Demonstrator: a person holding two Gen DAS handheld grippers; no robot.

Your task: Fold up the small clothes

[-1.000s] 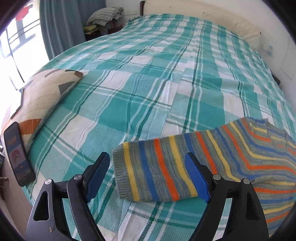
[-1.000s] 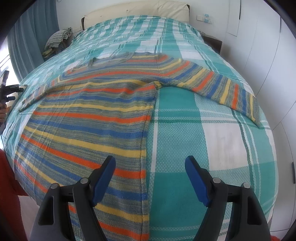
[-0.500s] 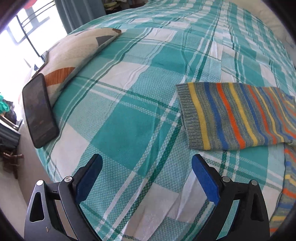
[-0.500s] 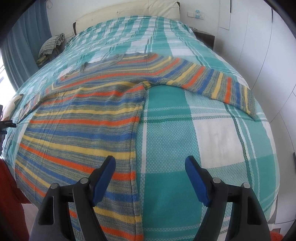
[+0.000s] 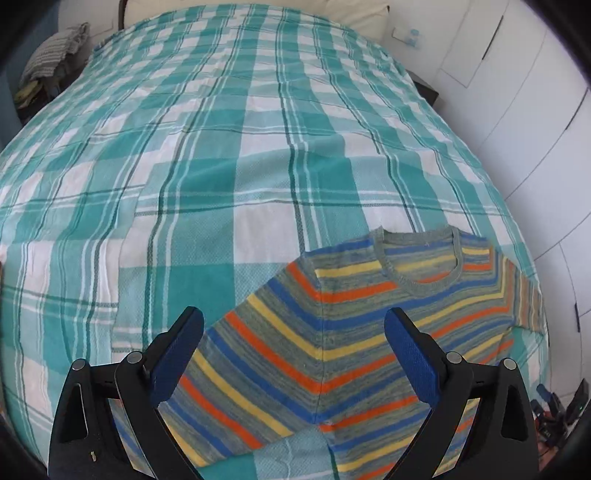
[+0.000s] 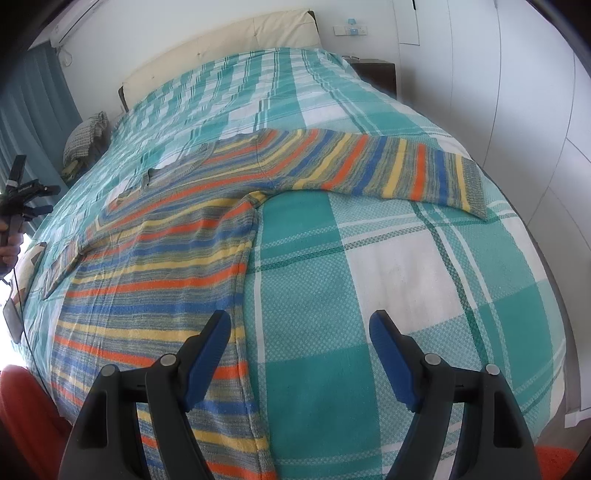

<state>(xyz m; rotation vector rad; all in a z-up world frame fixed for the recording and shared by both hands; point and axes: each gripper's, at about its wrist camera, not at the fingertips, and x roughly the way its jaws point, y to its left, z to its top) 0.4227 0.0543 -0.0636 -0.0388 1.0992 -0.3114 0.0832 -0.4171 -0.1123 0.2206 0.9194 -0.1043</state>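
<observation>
where the left wrist view looks down, the left tongs (image 5: pixel 293 354) stand wide apart with nothing gripped between the blue pads (image 5: pixel 177 354). under and beyond them lies the sweater (image 5: pixel 332 332), striped in grey, blue, yellow and orange, spread flat on the bed (image 5: pixel 221 147), which wears a teal and white checked cover. its round collar (image 5: pixel 421 266) sits further away than the tongs, toward the right of the picture. one sleeve (image 5: pixel 240 376) runs down to the lower left, passing behind the left pad. a headboard (image 5: pixel 351 14) closes the bed's far end, white cupboard doors (image 5: pixel 517 110) stand at the right, and a bundle of cloth (image 5: pixel 55 51) rests at the far left corner.

as the right wrist view has it, the right tongs (image 6: pixel 299 354) are open too, holding nothing. their left pad hovers over the sweater's side edge (image 6: pixel 240 295), and the right pad is over bare cover. the sweater's body (image 6: pixel 147 258) fills the left half, and its other sleeve (image 6: pixel 406 170) stretches out flat to the right, its cuff (image 6: pixel 474 188) near the bed's edge. at the far left a hand (image 6: pixel 9 247) holds the other tool. a phone (image 6: pixel 13 314) lies at the bed's left edge, and red cloth (image 6: pixel 22 413) shows at the lower left.
</observation>
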